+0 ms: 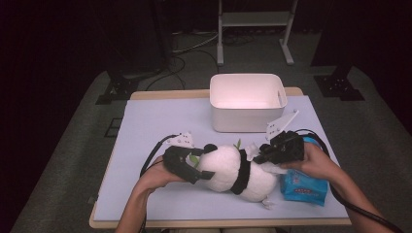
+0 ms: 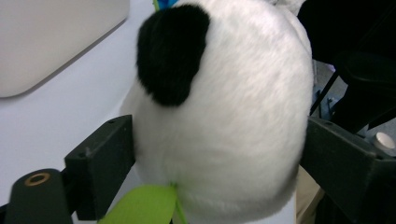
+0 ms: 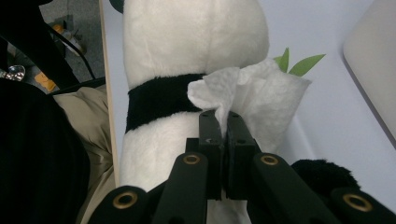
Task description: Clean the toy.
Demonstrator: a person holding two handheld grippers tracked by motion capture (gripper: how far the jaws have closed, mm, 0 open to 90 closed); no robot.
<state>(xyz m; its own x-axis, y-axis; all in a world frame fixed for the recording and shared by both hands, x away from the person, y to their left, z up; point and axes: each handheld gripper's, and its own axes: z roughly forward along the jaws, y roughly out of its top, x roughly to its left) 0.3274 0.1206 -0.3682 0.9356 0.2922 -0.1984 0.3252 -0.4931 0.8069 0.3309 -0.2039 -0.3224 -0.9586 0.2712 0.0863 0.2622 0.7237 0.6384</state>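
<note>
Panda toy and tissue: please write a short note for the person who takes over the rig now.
Left gripper: jaws wide around the panda toy head, pads at its sides.
Right gripper: shut on a white tissue, held against the panda's body by the black band.
Panda lies on the table; blue tissue pack beside it, white bin behind.
Done: tissue taken. Left: probably wiping the panda.
</note>
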